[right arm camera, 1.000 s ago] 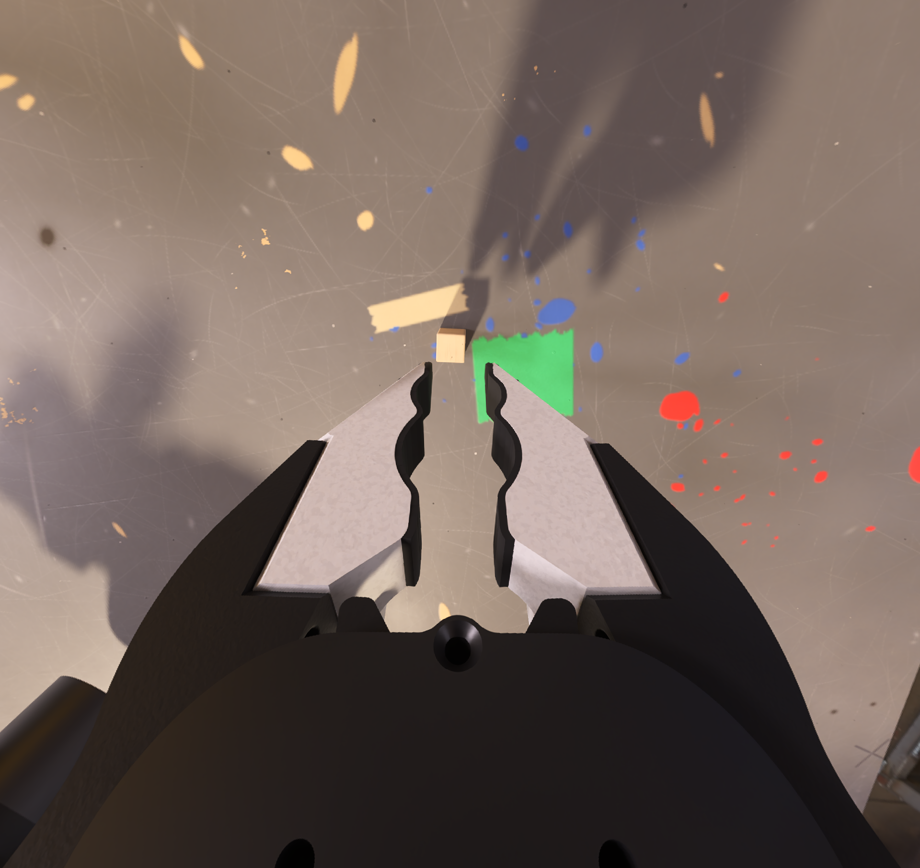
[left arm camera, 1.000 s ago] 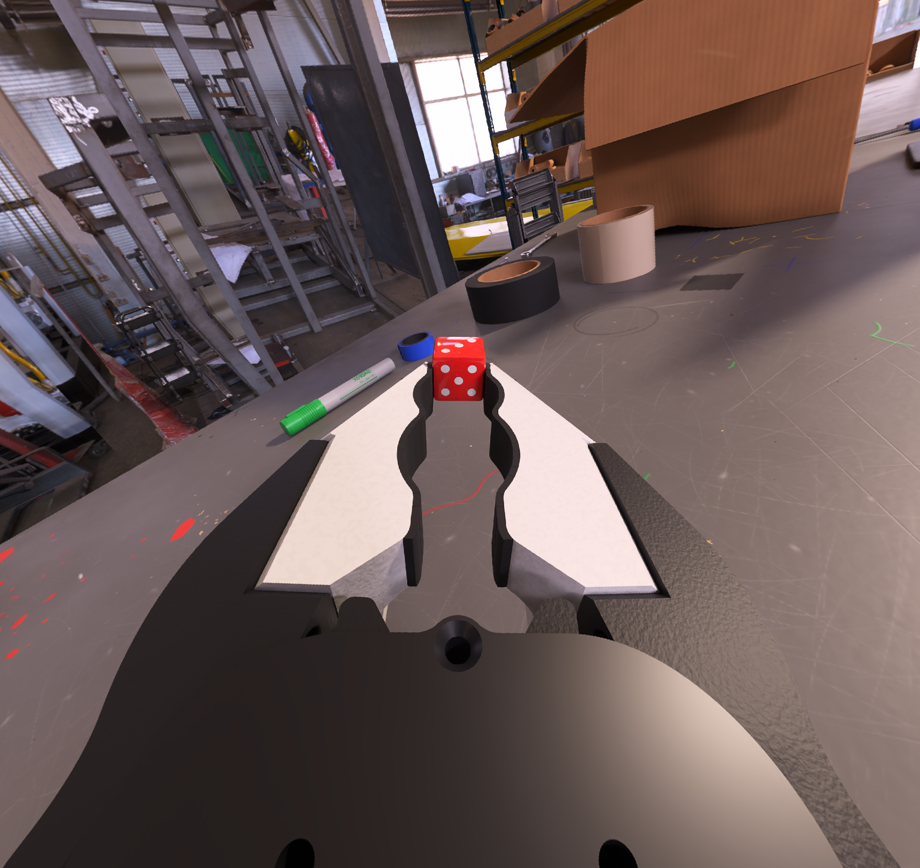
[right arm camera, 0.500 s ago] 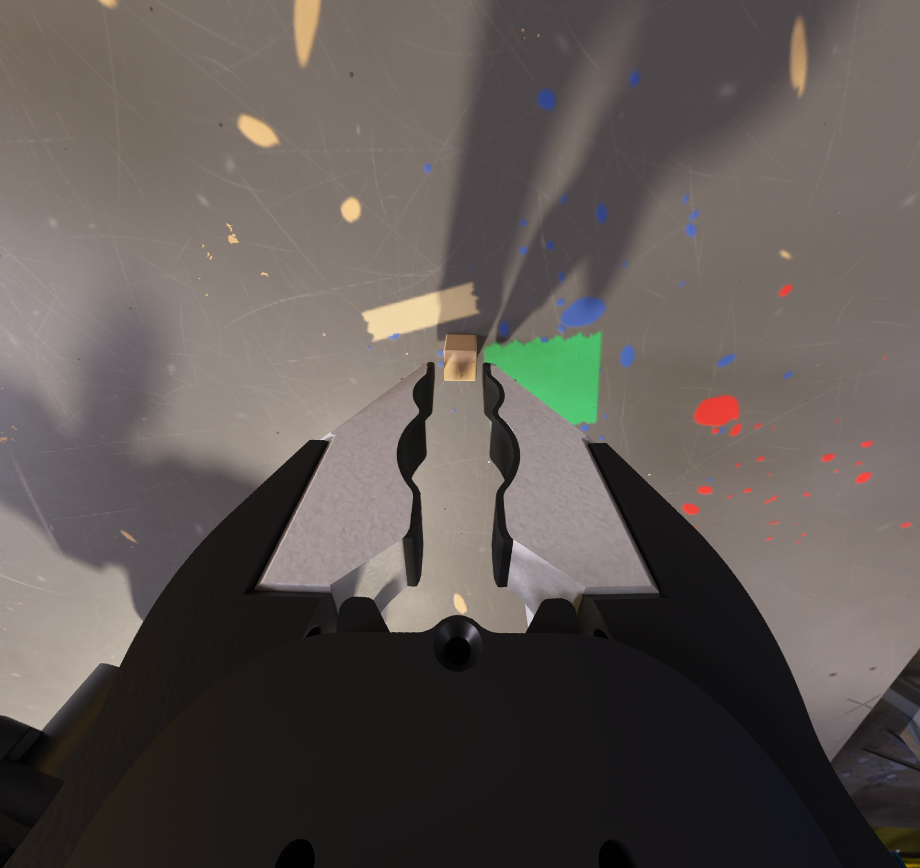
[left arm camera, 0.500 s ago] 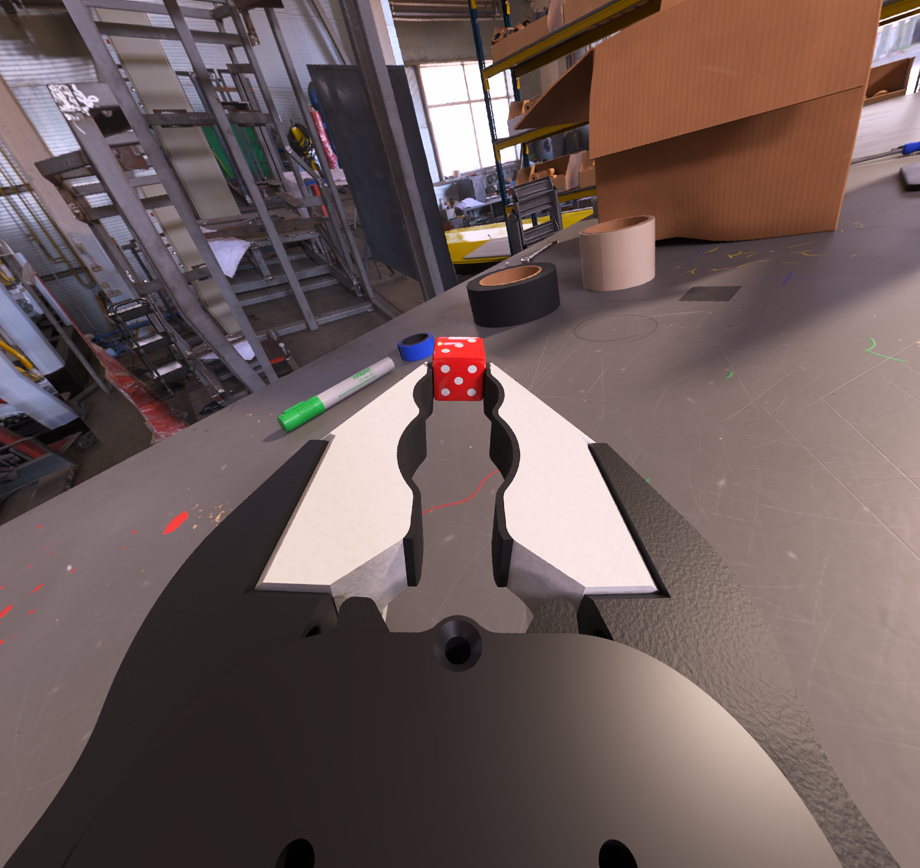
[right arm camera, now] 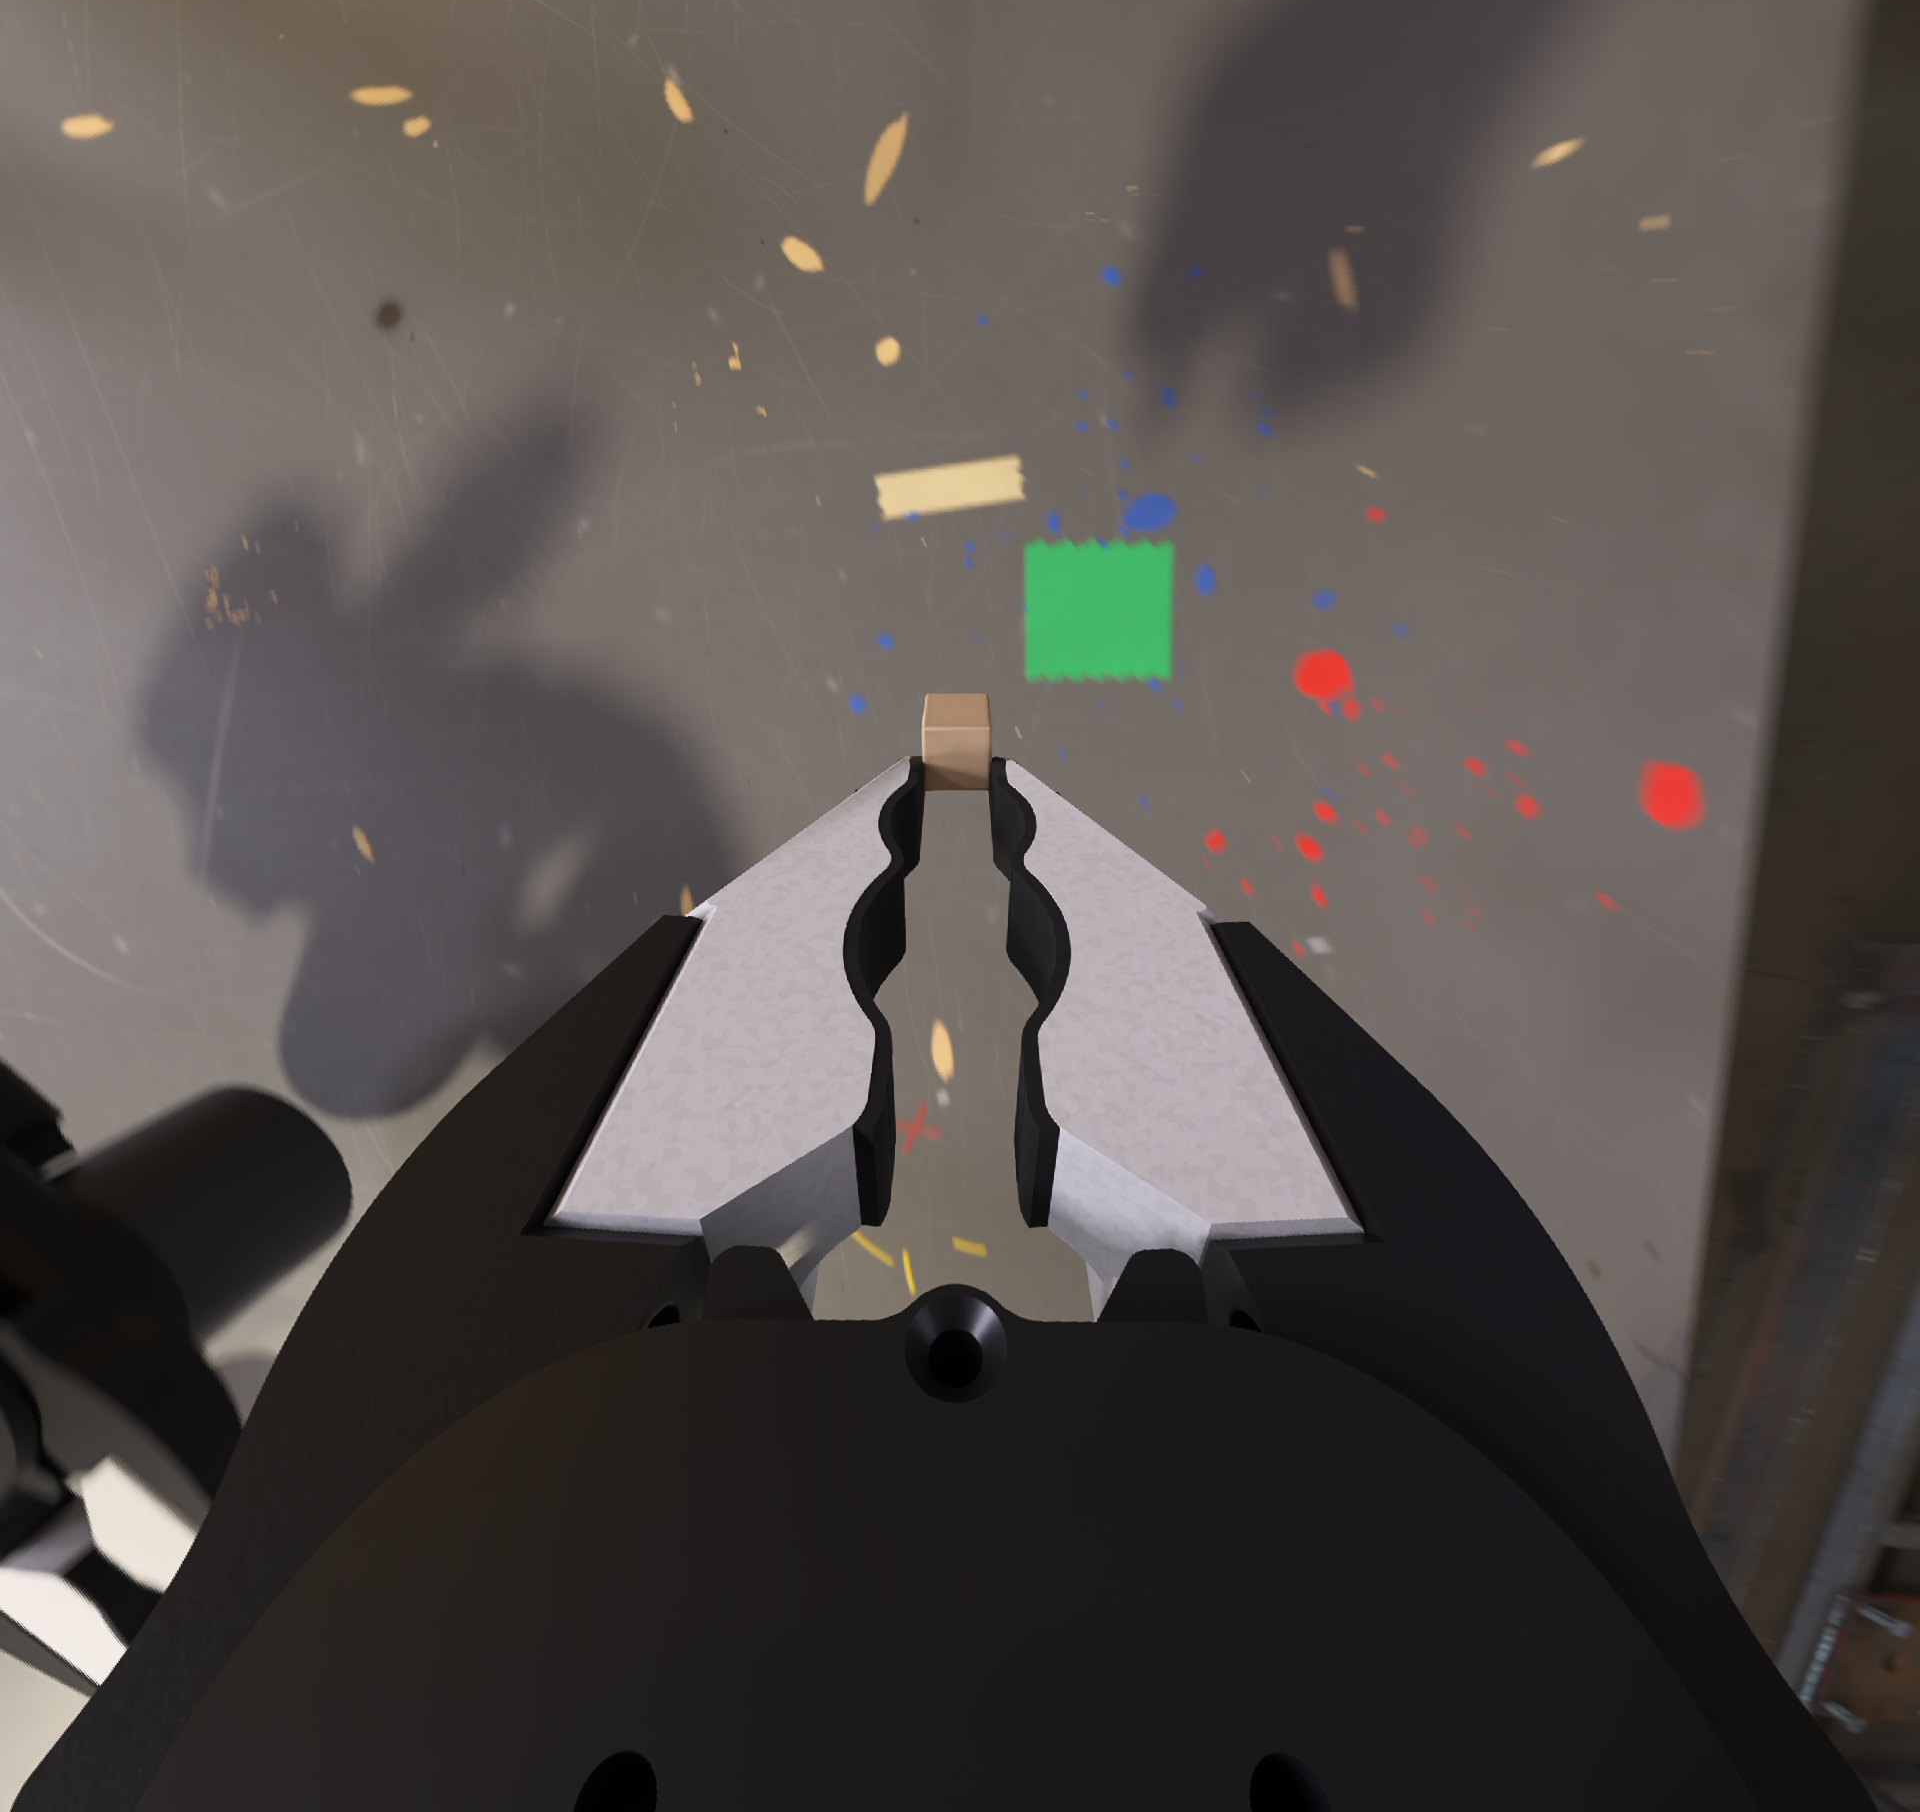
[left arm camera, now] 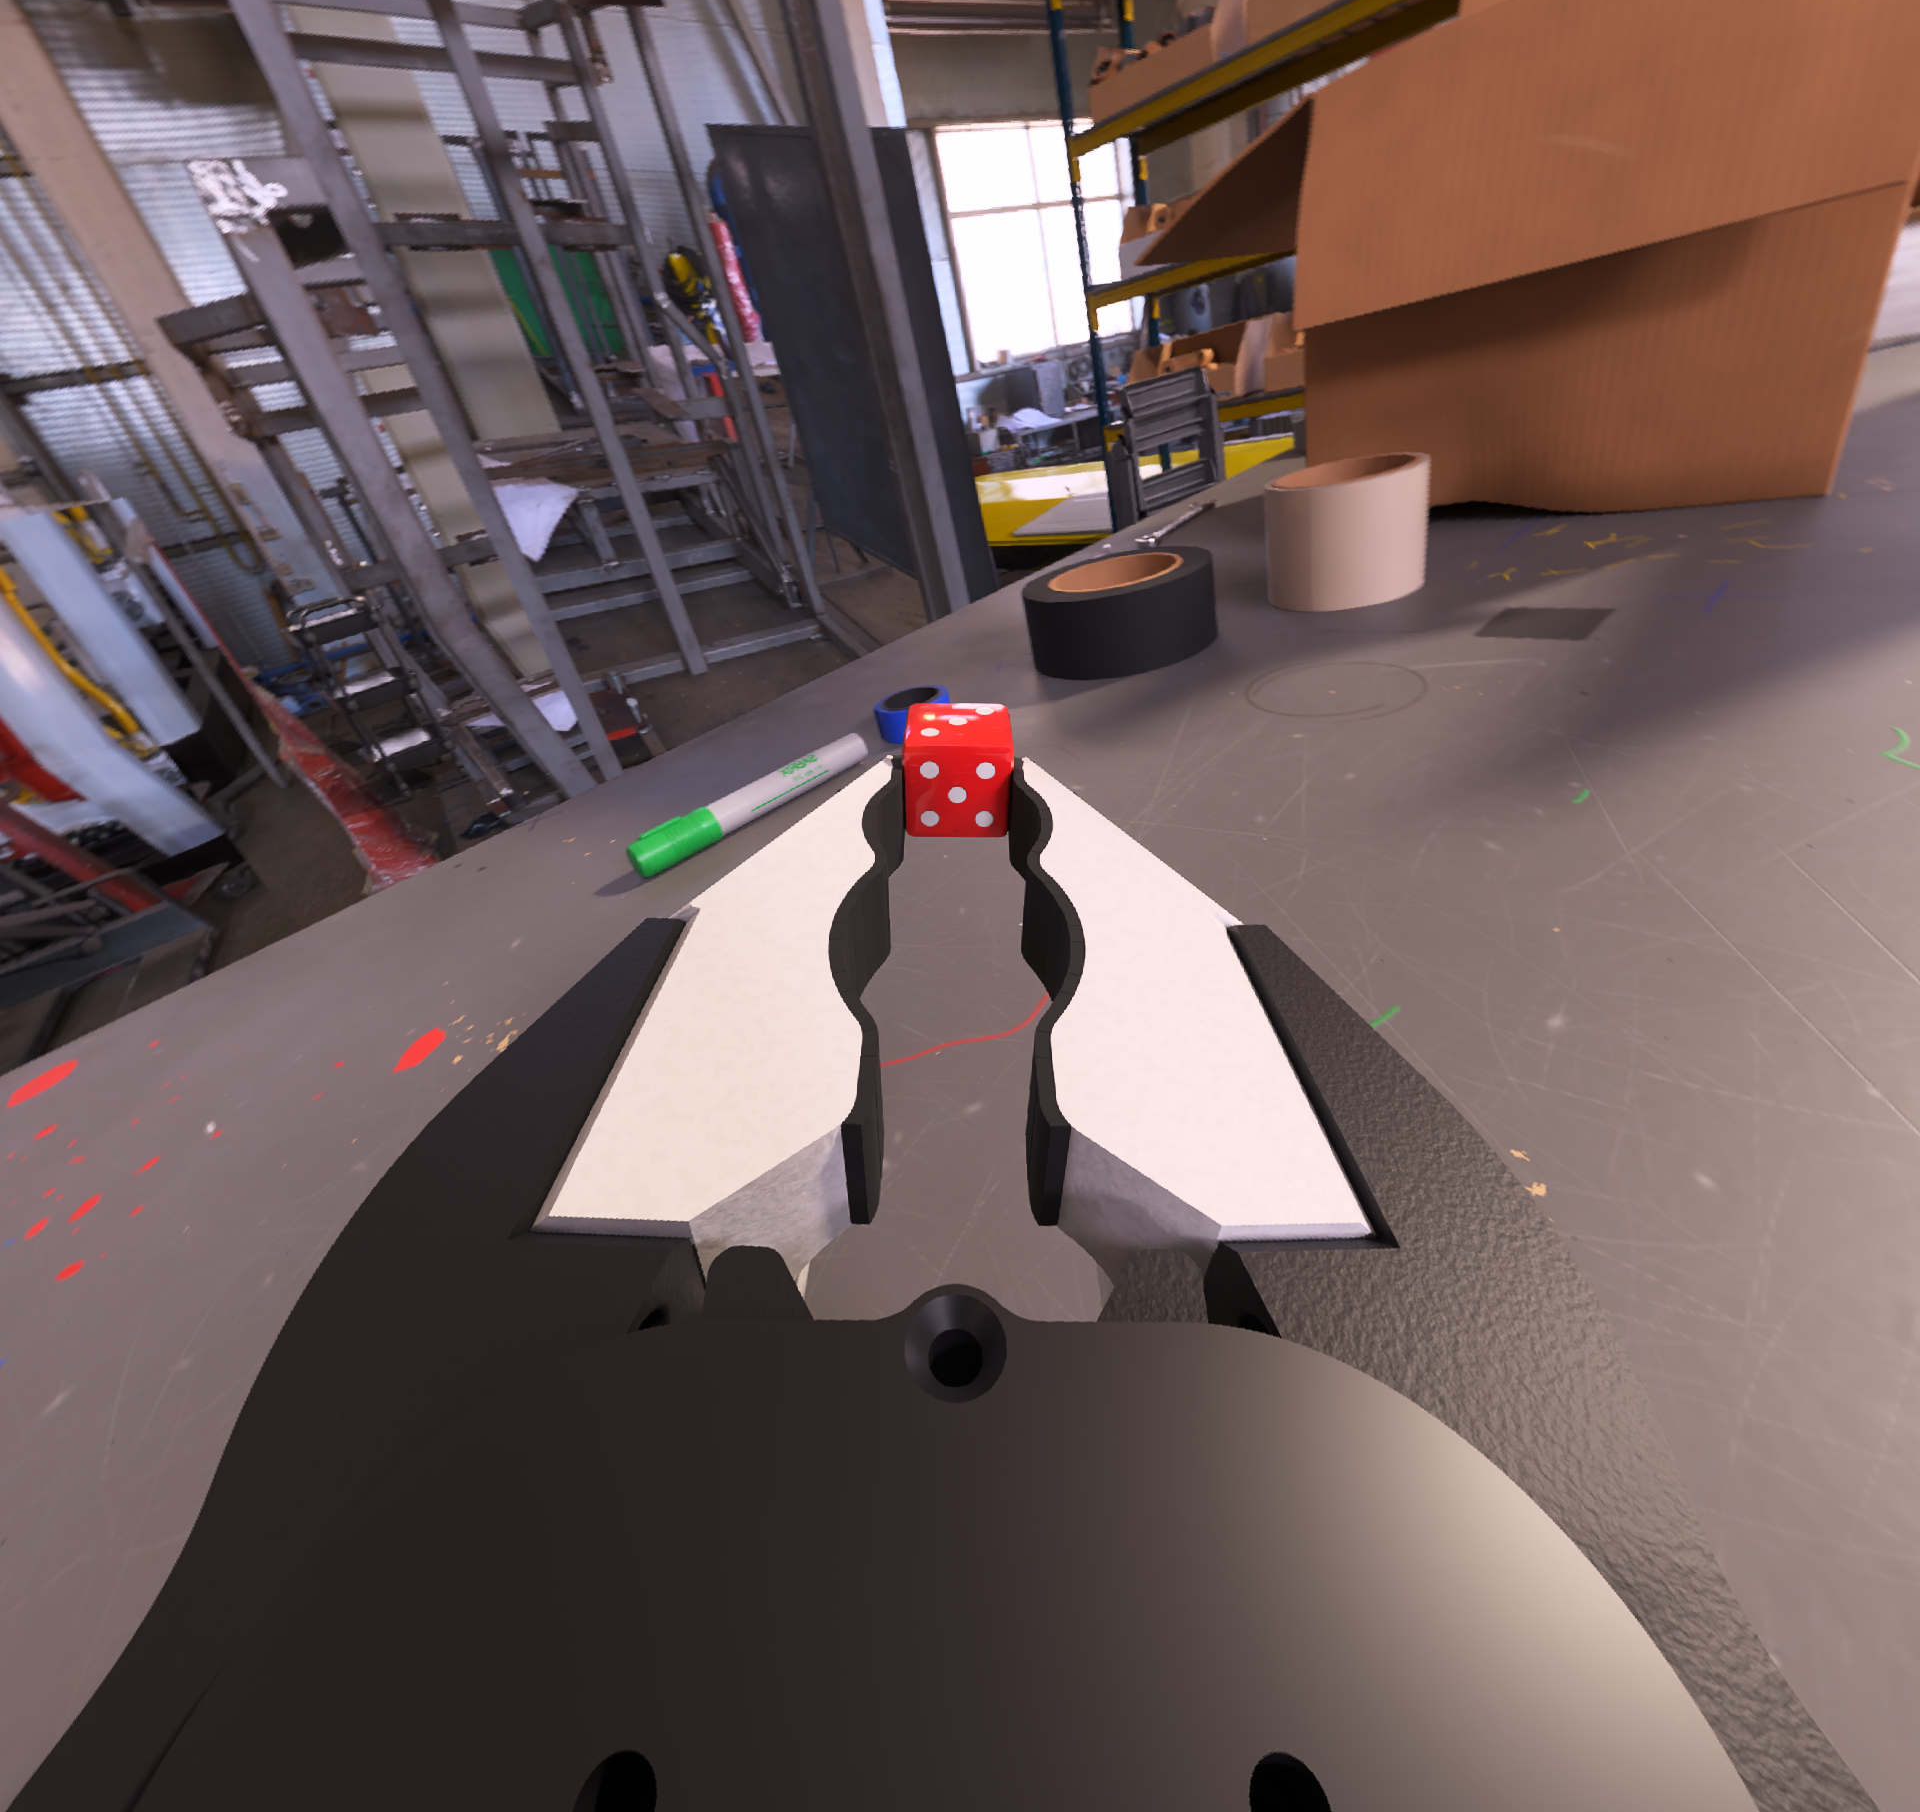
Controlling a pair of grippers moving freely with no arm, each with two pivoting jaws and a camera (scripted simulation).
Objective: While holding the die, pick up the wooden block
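My left gripper [left arm camera: 956, 791] is shut on the red die [left arm camera: 956, 770] with white dots, held at the fingertips above the grey table [left arm camera: 1507, 931]. My right gripper [right arm camera: 956, 775] points down at the table and is shut on the small tan wooden block [right arm camera: 955, 739], pinched between the fingertips and lifted above the table. Part of the other gripper's black body [right arm camera: 125, 1274] shows at the lower left of the right wrist view.
A green-capped marker [left arm camera: 743, 806], a small blue tape ring [left arm camera: 906, 709], a black tape roll [left arm camera: 1120, 609], a tan cylinder [left arm camera: 1345, 531] and a large cardboard box [left arm camera: 1600, 235] stand ahead of the left gripper. Below the right gripper lie a green patch [right arm camera: 1098, 609], a beige tape strip [right arm camera: 948, 486] and the table edge [right arm camera: 1808, 619].
My right gripper closed on the wooden block and rose with it; the table markings now look farther below. My left gripper kept hold of the die and drifted slightly.
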